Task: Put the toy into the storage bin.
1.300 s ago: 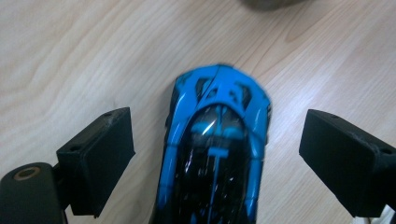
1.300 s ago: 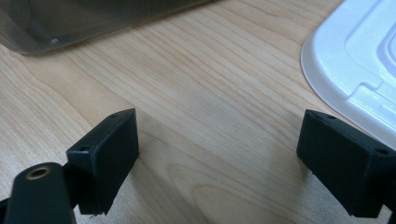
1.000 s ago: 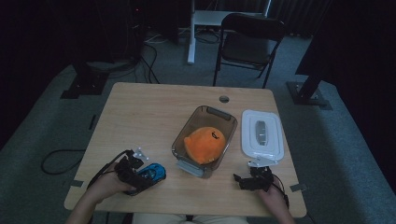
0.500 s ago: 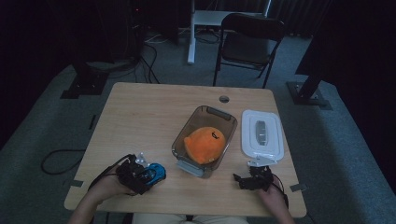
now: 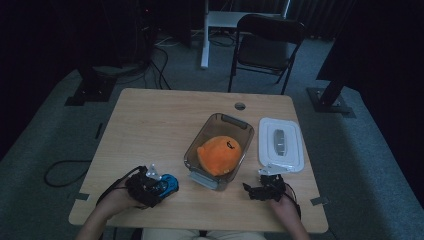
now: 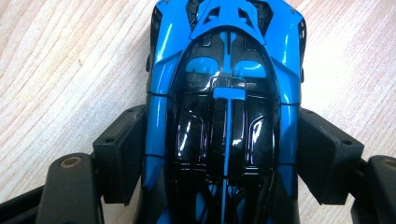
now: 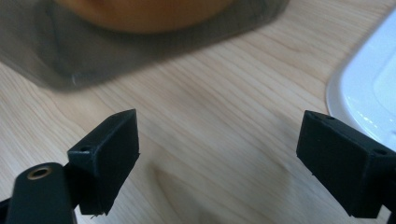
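On the left side of the table (image 5: 150, 120), near the front edge, my left gripper (image 6: 219, 154) sits over a little blue toy car (image 6: 224, 107). Its jaws have just been closing, and now the two black pads (image 6: 122, 154) hug the car's sides, one on each side. They look like they touch it, so I think I have the car pinched, but it is not lifted yet; its wheels seem to rest on the wood. Next, in the middle, comes a clear box (image 5: 220, 145) with a soft orange toy (image 5: 219, 154) inside it. Just right of the box lies its white lid (image 5: 281, 145), flat on the table and not on the box. Last, at the front right, is my right gripper (image 7: 219, 154). Its jaws are spread wide with nothing between them, just bare wood. So the job looks like it is partly done: the orange toy is in. I guess the car goes in next, and then the lid goes on top.
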Available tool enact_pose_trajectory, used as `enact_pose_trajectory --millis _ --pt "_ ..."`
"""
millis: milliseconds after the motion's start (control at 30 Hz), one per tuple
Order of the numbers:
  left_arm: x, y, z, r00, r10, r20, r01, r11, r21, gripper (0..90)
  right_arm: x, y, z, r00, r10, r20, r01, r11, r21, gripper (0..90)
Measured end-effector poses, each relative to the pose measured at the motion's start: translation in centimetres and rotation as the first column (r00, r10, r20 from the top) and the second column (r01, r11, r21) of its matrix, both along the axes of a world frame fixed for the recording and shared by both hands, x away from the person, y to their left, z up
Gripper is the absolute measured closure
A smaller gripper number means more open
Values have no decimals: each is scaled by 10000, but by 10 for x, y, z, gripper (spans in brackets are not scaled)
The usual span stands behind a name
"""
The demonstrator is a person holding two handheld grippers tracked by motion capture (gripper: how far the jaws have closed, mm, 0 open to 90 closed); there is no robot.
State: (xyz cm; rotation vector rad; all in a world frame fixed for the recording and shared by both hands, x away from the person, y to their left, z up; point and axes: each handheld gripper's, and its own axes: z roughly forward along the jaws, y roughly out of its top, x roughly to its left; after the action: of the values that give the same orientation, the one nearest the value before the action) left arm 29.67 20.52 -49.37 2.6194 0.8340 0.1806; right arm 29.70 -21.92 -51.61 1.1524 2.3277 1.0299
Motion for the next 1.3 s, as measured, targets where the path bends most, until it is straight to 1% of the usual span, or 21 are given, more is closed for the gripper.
enact_pose_trajectory --millis 67,100,133,267,333,367,400,433,533,567,633,767,933,967,1000,1033,1067,1100,1133,1200,1300 --pt "0 0 0 10000 -6 -36 6 10000 31 263 0 2 1 10000 -35 49 35 9999 116 126" --pt "2 -1 1 9999 81 -150 -80 10000 46 263 0 5 4 9998 -149 120 144 9991 406 127" --pt "2 -1 1 9999 81 -150 -80 10000 46 264 0 7 4 9998 -139 113 133 9987 487 127" --pt "9 2 2 9980 561 -284 -564 9984 -92 265 0 18 6 9999 60 157 -72 9969 784 127" --pt "11 2 2 9978 632 -193 -633 9980 -39 266 0 21 6 9998 114 146 -125 9965 822 127" --pt "13 3 3 9968 793 -139 -793 9968 -11 288 0 29 6 9994 262 211 -280 9958 869 126" --pt "13 4 6 9969 775 -98 -777 9968 -212 288 0 29 6 9994 262 211 -280 9958 869 126" --pt "15 5 10 9955 948 -89 -950 9950 -292 288 0 31 6 9992 345 189 -361 9951 916 126" --pt "19 7 13 9939 1098 -9 -1098 9939 -87 289 1 42 5 9985 482 253 -502 9952 843 127" --pt "20 7 13 9941 1086 16 -1086 9940 91 289 1 44 5 9982 542 251 -562 9948 848 127" --pt "21 8 14 9929 1192 54 -1192 9928 75 289 1 48 5 9982 545 268 -566 9948 841 127" --pt "25 14 27 9910 1332 117 -1327 9905 -357 289 1 58 6 9977 614 280 -636 9941 877 127" --pt "31 20 39 9895 1422 253 -1412 9893 -376 289 3 75 5 9979 409 508 -450 9956 825 123" --pt "34 22 43 9885 1481 291 -1469 9883 -410 289 4 84 4 9979 300 576 -347 9961 816 121" --pt "37 24 50 9864 1601 379 -1583 9862 -476 289 5 87 4 9978 284 606 -331 9965 770 120" --pt "39 25 55 9866 1562 466 -1540 9870 -468 289 5 89 4 9974 328 636 -373 9968 701 119" --pt "39 25 55 9866 1562 466 -1540 9870 -468 289 5 89 4 9974 328 636 -373 9968 701 119" --pt "42 26 60 9855 1622 500 -1595 9858 -530 289 7 91 4 9970 374 679 -410 9978 522 119" --pt "46 27 73 9842 1625 709 -1592 9860 -497 289 7 90 4 9969 318 723 -354 9982 480 119" --pt "47 27 78 9829 1671 769 -1633 9851 -533 289 7 87 4 9971 387 651 -418 9981 462 119" --pt "53 26 100 9812 1607 1070 -1540 9857 -683 289 6 77 2 9979 228 612 -256 9986 457 119"
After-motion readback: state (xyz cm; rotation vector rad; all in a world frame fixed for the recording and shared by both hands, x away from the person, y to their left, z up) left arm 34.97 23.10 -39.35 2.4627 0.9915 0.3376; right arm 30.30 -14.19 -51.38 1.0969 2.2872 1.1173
